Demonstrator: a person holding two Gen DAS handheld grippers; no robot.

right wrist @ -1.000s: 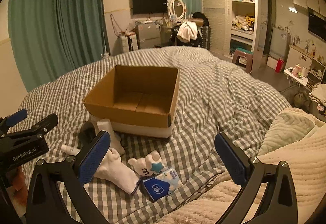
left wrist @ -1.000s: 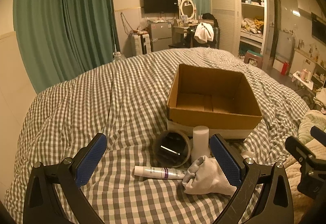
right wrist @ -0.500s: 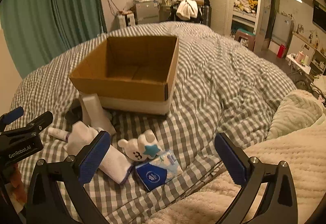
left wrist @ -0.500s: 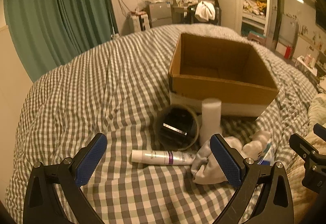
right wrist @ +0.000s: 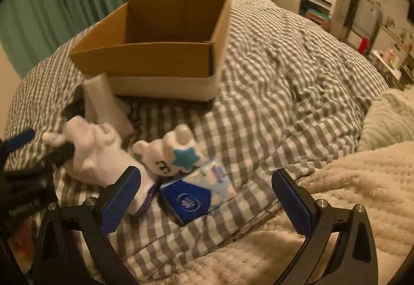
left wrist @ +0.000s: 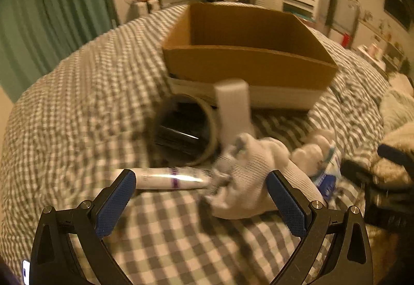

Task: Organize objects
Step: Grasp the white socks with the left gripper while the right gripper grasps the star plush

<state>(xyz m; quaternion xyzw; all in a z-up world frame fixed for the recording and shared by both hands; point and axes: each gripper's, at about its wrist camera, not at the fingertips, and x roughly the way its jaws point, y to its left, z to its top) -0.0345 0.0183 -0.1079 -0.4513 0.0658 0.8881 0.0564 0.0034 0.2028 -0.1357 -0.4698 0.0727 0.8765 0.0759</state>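
Note:
An open cardboard box (left wrist: 248, 67) (right wrist: 160, 62) stands on the checked bed. In front of it lie a white tube (left wrist: 165, 178), a roll of tape (left wrist: 185, 133), an upright white bottle (left wrist: 233, 109) (right wrist: 102, 101), a white sock (left wrist: 248, 176) (right wrist: 95, 153), a white plush toy (right wrist: 170, 153) and a blue tissue pack (right wrist: 196, 197). My left gripper (left wrist: 201, 204) is open, low over the tube and sock. My right gripper (right wrist: 207, 202) is open, just short of the tissue pack and plush.
A cream fleece blanket (right wrist: 349, 197) lies at the right of the bed. The checked duvet (left wrist: 77, 93) stretches left and behind the box. Green curtains (left wrist: 51, 8), a desk and a wardrobe stand beyond the bed.
Both grippers have moved forward and down toward the objects in front of the box. Both stay open. The objects have not moved.

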